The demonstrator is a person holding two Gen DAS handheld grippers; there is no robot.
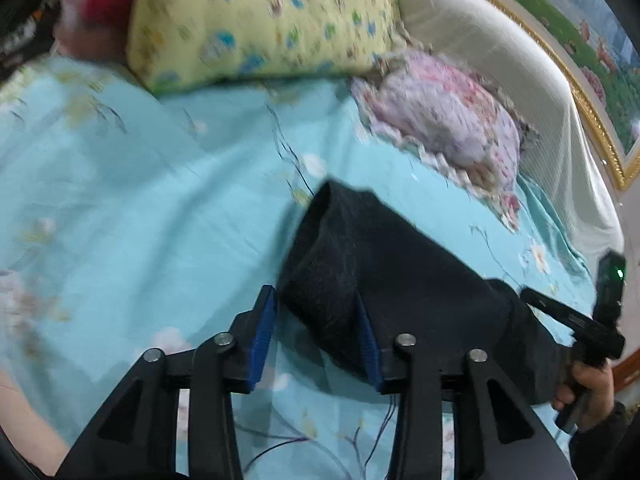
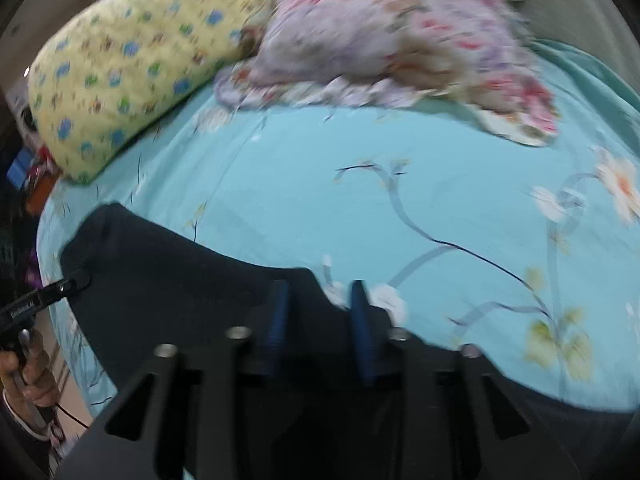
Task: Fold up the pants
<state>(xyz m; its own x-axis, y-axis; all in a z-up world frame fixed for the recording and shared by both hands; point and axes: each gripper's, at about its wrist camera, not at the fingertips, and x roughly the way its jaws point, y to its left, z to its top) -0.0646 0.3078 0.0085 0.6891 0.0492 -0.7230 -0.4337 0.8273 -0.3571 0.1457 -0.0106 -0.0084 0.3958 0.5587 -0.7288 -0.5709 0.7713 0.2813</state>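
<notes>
Pants [image 1: 384,280] dark, on the bed, partly folded and bunched between both grippers. Left gripper [image 1: 316,336] stands wide apart: the outer blue pad sits over bare bedsheet [image 1: 140,200], the inner pad is right at the near edge of the fabric, maybe under it. No pinch visible, so I judge it is open and either lining up for a grab or sliding under the fold. Right gripper [image 2: 320,320] in its own view has jaws at a moderate gap with dark cloth filling the space between and below the pads; blur hides the contact, so cannot tell if it holds the fabric or only rests on it. Seen from the left camera, the right gripper sits at the far right end of the pants with the person's hand on its handle, so the two tools bracket the garment end to end, likely to lift one end over the other. Far end of the pants points toward the pillows.

Outward: yellow pillow [image 1: 260,20] with blue print and a pink floral pillow [image 1: 448,120] lie at the head of the bed, apart from the pants. White padded headboard [image 1: 500,52] behind.

Writing: small white lettering on the left gripper's side in the right view, too blurred to read. Green light on the right gripper's unit. No other labels readable.
</notes>
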